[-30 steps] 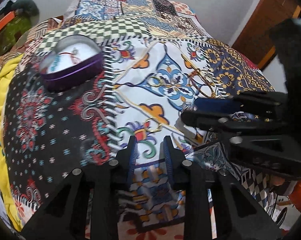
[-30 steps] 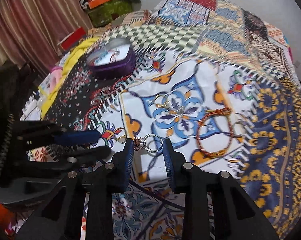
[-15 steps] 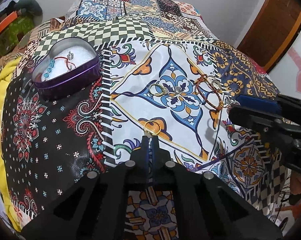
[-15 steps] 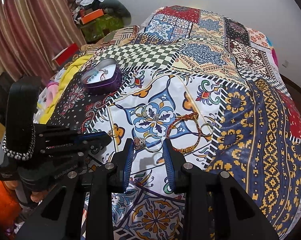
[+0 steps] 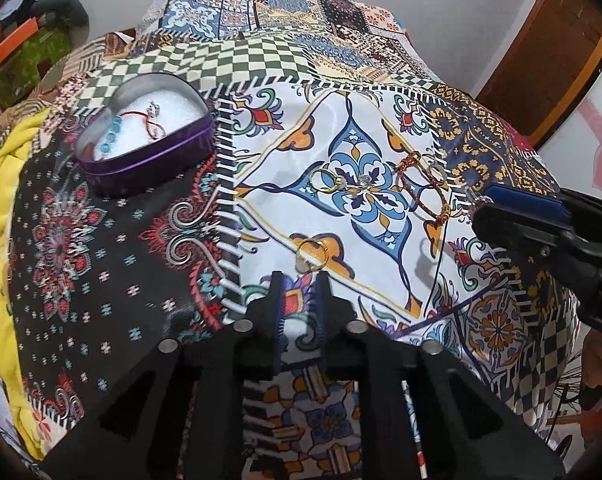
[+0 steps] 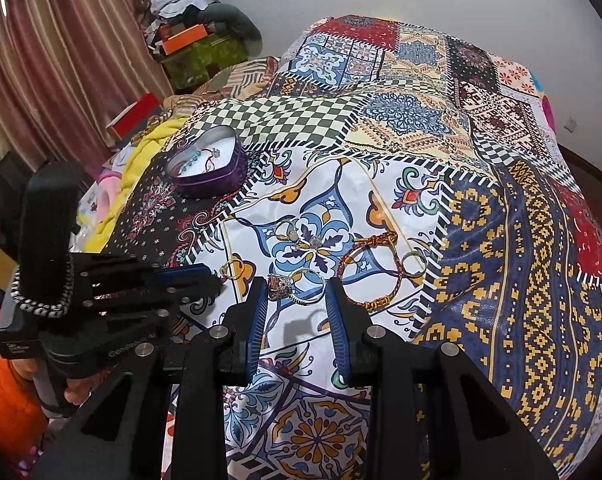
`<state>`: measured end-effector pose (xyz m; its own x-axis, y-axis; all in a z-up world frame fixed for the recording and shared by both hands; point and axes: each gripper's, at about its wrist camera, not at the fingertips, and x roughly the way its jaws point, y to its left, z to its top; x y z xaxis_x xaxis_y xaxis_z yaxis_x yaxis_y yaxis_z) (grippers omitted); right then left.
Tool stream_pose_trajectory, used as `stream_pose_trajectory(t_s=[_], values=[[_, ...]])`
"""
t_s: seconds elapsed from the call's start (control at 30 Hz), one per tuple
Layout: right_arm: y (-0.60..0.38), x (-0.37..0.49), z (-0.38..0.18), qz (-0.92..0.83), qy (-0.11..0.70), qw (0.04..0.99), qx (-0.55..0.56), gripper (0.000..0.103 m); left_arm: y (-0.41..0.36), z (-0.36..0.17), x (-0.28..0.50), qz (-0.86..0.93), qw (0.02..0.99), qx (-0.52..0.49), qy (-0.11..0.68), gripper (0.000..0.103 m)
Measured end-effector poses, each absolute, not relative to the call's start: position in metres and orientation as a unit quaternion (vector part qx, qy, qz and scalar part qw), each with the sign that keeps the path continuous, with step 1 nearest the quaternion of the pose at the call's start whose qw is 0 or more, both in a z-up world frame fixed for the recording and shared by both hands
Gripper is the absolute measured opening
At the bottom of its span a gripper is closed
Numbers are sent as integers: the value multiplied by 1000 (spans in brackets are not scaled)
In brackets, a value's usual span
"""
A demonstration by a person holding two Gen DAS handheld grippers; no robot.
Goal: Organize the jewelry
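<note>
Both of my jaws stand apart: the left gripper (image 5: 299, 280) hovers just short of a thin gold ring (image 5: 311, 255), gripping nothing, and the right gripper (image 6: 297, 292) has its jaws either side of a silver ring with a stone (image 6: 297, 287). Whether that ring touches my left finger or lies free on the cloth, I cannot tell.

Under everything spreads the bed, covered by a patchwork bedspread (image 6: 501, 240) of checks, florals and navy-and-gold bands. On its black floral patch, well apart from the loose pieces, sits the purple heart-shaped tin (image 5: 149, 148), open, with a white lining; a string of blue beads (image 5: 111, 138) and a red cord bracelet (image 5: 151, 122) with a small silver charm lie inside it.

On the white panel with the blue flower lies a braided red-and-gold bracelet (image 6: 361, 276), just to the right of my right gripper. Beside its far edge rests a plain silver ring (image 6: 415, 264). On the flower itself are a gold ring with a pale stone (image 5: 327, 182) and, near it, a small sparkling silver piece (image 5: 363, 180).
</note>
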<state>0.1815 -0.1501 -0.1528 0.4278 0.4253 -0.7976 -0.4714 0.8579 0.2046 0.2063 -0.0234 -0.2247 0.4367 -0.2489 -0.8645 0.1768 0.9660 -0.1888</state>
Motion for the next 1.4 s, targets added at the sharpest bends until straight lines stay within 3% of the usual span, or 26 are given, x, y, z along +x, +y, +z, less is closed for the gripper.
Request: stream_pose_trajectory(t_s=[0.13, 0.2, 0.3, 0.37, 0.73, 1.4], values=[[-152, 182, -154, 263, 465, 845, -27, 27, -29, -225, 215, -132, 846, -41, 515, 33], [-154, 183, -155, 262, 466, 845, -27, 27, -33, -226, 217, -128, 848, -35, 513, 33], [-156, 184, -156, 259, 467, 845, -24, 27, -38, -228, 220, -126, 853, -21, 506, 32], [-158, 185, -156, 257, 468, 845, -23, 27, -39, -229, 222, -111, 856, -10, 505, 17], [-158, 189, -152, 258, 463, 848, -18, 27, -21, -214, 212, -103, 867, -23, 488, 17], [-101, 201, -91, 299, 386, 872, -29, 27, 44, -124, 195, -53, 924, -50, 376, 17]])
